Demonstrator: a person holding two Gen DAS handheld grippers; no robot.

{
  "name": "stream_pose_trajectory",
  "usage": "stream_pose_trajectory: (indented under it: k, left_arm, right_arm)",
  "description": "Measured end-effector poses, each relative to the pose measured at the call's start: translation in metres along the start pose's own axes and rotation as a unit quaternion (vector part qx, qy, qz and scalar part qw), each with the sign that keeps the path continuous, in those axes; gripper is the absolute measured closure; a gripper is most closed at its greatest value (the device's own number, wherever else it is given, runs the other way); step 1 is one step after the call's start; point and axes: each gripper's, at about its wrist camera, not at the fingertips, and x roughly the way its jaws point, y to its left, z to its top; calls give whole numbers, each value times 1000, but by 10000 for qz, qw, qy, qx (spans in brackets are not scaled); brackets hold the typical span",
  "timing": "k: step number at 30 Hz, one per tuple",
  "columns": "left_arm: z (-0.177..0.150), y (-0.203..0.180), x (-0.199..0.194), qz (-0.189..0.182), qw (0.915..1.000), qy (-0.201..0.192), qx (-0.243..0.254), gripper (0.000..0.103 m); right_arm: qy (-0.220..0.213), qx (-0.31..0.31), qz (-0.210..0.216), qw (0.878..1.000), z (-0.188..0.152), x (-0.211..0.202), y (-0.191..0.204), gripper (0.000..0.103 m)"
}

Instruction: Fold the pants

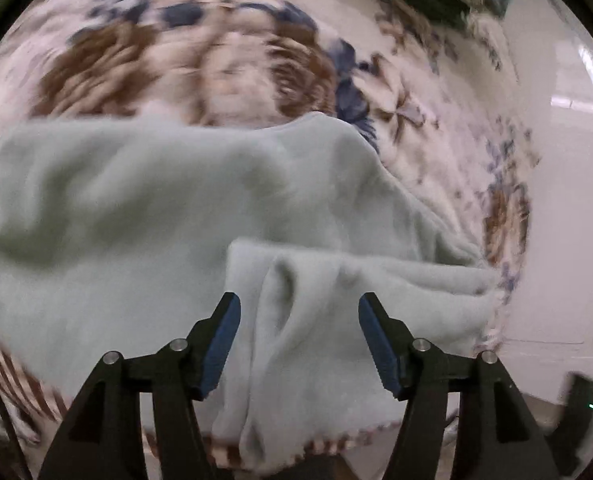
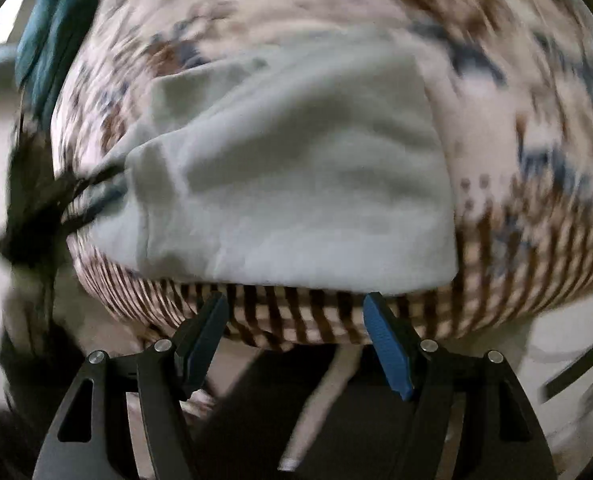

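In the left wrist view the left gripper (image 1: 299, 314) stands with its blue-padded fingers (image 1: 221, 346) spread wide and nothing clamped between them; a folded ridge of the pants (image 1: 136, 216) rises in the gap but touches neither pad as far as the blur allows. The pants are pale mint-grey fleece, lying on a floral blanket (image 1: 200, 60) of brown and blue on cream. From this side their long axis runs left to right across the picture, with a doubled-over layer nearest the gripper reaching toward the right edge of the blanket. Beyond the blanket on the right is a white floor (image 1: 568, 208). In the right wrist view the right gripper (image 2: 296, 312) is likewise spread, holding nothing, its tips just short of the striped blanket edge (image 2: 288, 320). Past that edge the pants (image 2: 296, 168) lie flat, their near hem straight across, the cloth reaching away and leftward. Far left, a teal cloth (image 2: 48, 40) shows, blurred.
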Motion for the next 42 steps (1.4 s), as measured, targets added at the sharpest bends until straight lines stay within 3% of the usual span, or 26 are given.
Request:
stream_pose_trajectory:
  k: [2, 4, 7, 9, 12, 15, 18, 19, 22, 23, 26, 28, 30, 33, 34, 35, 37, 39, 40, 41, 42]
  left_arm:
    - [7, -15, 16, 156, 9994, -47, 309, 44]
    - [3, -22, 25, 523, 9963, -179, 654, 72]
    - [-9, -11, 15, 564, 9954, -413, 660, 80]
    - [-19, 6, 2, 581, 9954, -568, 509, 80]
    - [-27, 37, 7, 429, 9982, -399, -83, 80]
    - [-31, 39, 5, 282, 9981, -439, -329, 80]
    - [-31, 34, -2, 243, 9973, -616, -324, 80]
    - [-29, 32, -5, 241, 9971, -651, -314, 80]
    - [-20, 25, -8, 141, 9968, -729, -307, 81]
    - [-17, 23, -8, 126, 9966, -756, -289, 81]
    - [-11, 18, -8, 152, 9965, -779, -267, 81]
    - [-12, 19, -10, 195, 9962, -810, -240, 81]
    - [-11, 21, -6, 331, 9962, -786, -179, 81]
    - [-11, 29, 7, 258, 9979, -493, -329, 76]
    - [-13, 33, 7, 185, 9978, -447, -456, 69]
    - [-15, 35, 6, 131, 9975, -448, -540, 66]
    - [-18, 37, 2, 162, 9968, -518, -587, 57]
    - [-20, 37, 2, 268, 9962, -595, -583, 51]
    - [-20, 37, 7, 329, 9961, -571, -591, 50]
    - [-20, 37, 11, 356, 9961, -539, -597, 50]
    - [-20, 38, 15, 411, 9960, -518, -599, 47]
  right_arm:
    - [-270, -576, -338, 9974, 24, -15, 11, 30]
    - [-459, -1194, -934, 9874, 54, -16, 18, 30]
    - [-295, -1716, -1290, 9762, 97, -5, 16, 30]
    - [-122, -2013, -1252, 9714, 118, 7, 16, 30]
    - [168, -2173, -1034, 9705, 134, 23, 10, 30]
    - [265, -2296, -812, 9695, 142, 32, 7, 30]
    - [255, -3029, -757, 9497, 132, 40, 17, 31]
    - [417, -3413, -847, 9352, 126, 48, 22, 32]
    - [648, -3968, -1253, 9070, 119, 72, 29, 54]
    - [690, -4035, -1304, 9030, 120, 76, 29, 72]
    - [655, -3869, -1181, 9122, 129, 73, 26, 84]
    - [499, -3673, -1118, 9220, 136, 65, 21, 84]
    - [736, -3463, -879, 9311, 139, 65, 16, 82]
    - [574, -2858, -573, 9549, 151, 54, 9, 71]
    - [391, -2510, -394, 9664, 158, 47, 3, 63]
    - [277, -2344, -354, 9711, 163, 42, -1, 49]
    - [-47, -2028, -400, 9784, 173, 42, -5, 43]
    - [-63, -2075, -631, 9762, 181, 59, -1, 43]
    - [-30, -2245, -1139, 9678, 183, 76, 5, 47]
    - [26, -2452, -1596, 9563, 184, 92, 10, 67]
    - [42, -2567, -2095, 9435, 186, 106, 7, 74]
